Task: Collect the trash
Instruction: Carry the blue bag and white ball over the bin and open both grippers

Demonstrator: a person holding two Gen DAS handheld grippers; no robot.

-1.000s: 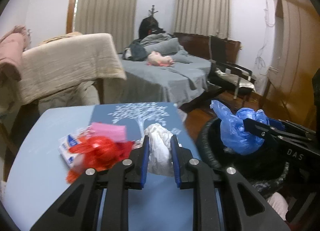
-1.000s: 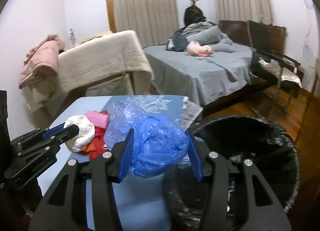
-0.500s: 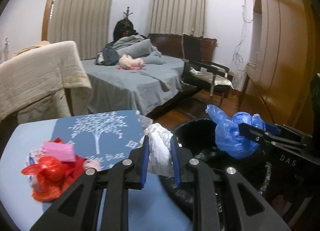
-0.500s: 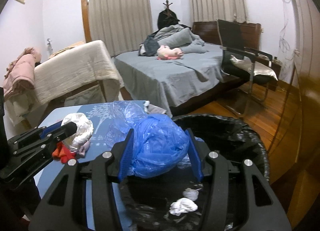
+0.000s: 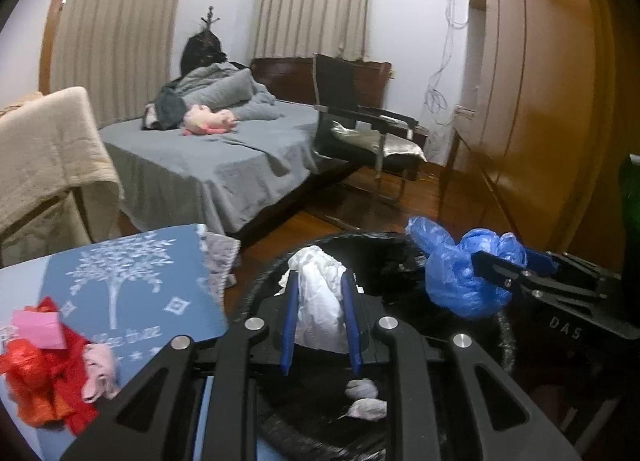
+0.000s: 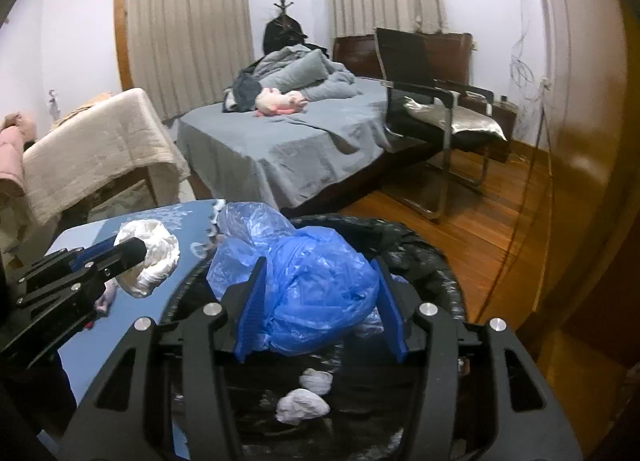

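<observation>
Your left gripper (image 5: 320, 321) pinches a crumpled white wad (image 5: 320, 301); your right gripper (image 6: 320, 313) clamps a crinkly blue plastic bag (image 6: 308, 293). Both hang over the round, black-lined bin (image 6: 440, 265), where two pale wads (image 6: 304, 405) lie. The step appears to be the drop: spread both pairs of fingers. Red and pink scraps (image 5: 44, 373) wait on the blue table (image 5: 160, 301).
</observation>
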